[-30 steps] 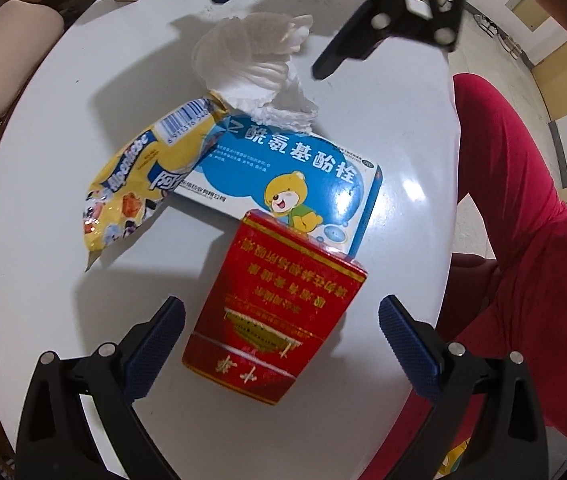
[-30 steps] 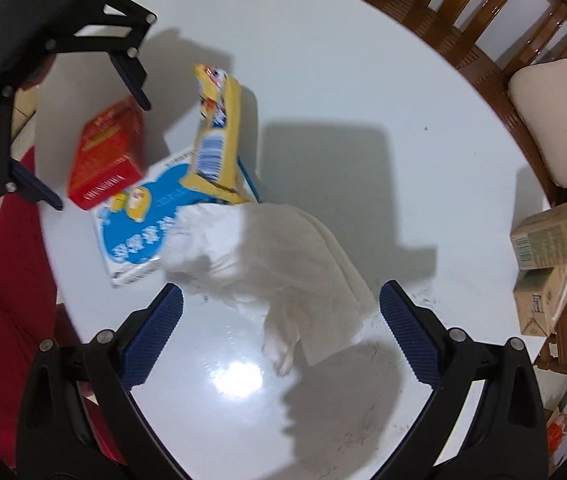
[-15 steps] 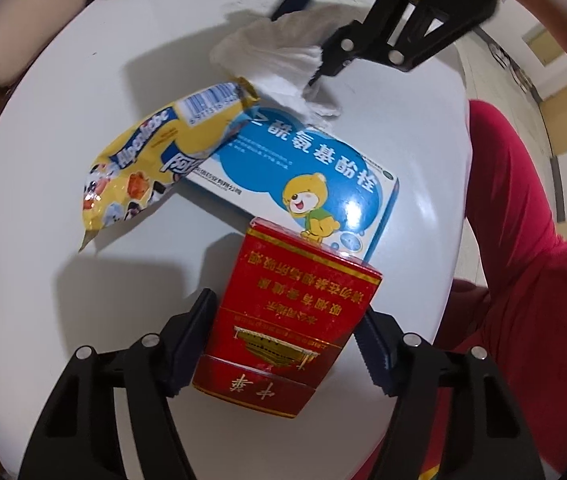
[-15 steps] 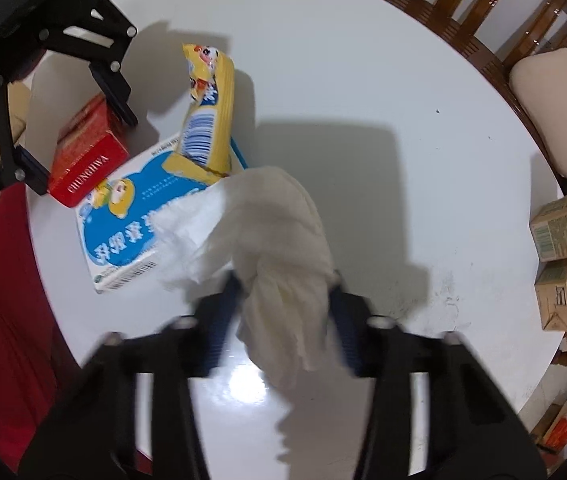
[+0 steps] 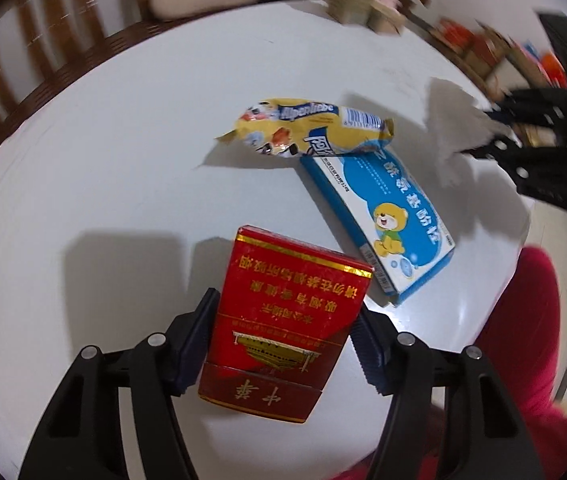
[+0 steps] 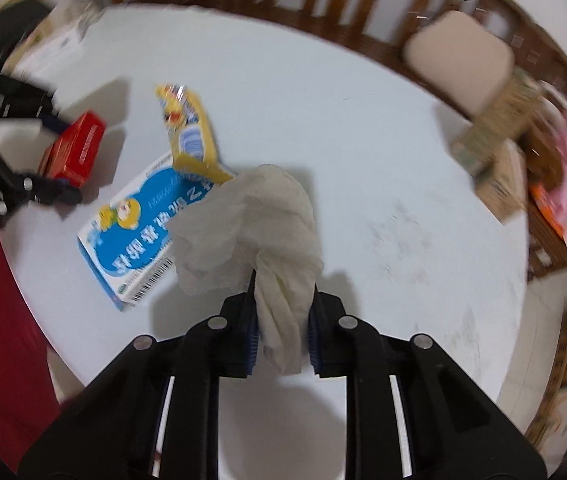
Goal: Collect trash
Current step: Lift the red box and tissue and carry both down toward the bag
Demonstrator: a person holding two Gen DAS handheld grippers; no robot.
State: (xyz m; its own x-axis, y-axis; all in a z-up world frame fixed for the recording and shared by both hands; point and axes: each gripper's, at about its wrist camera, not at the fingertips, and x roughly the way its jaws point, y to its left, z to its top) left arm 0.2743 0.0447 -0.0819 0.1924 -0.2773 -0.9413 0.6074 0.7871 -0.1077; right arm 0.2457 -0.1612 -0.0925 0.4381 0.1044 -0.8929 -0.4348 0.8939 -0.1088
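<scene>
we've got the left gripper (image 5: 279,340) closing in, its jaws just drawn narrow and pressing both sides of one red cigarette pack (image 5: 283,320). over on our right gripper (image 6: 283,320) the jaws have just squeezed nearly together on one crumpled white tissue (image 6: 259,220), which bulges out ahead of the pads. just beyond the red pack lies one blue medicine box (image 5: 383,216), and past that one yellow candy wrapper (image 5: 311,128) overlapping the box's far end. all on a round white table (image 5: 123,168). farther off, wooden chair backs (image 6: 323,4), one beige cushion (image 6: 459,56), blurred cartons (image 6: 495,140).
</scene>
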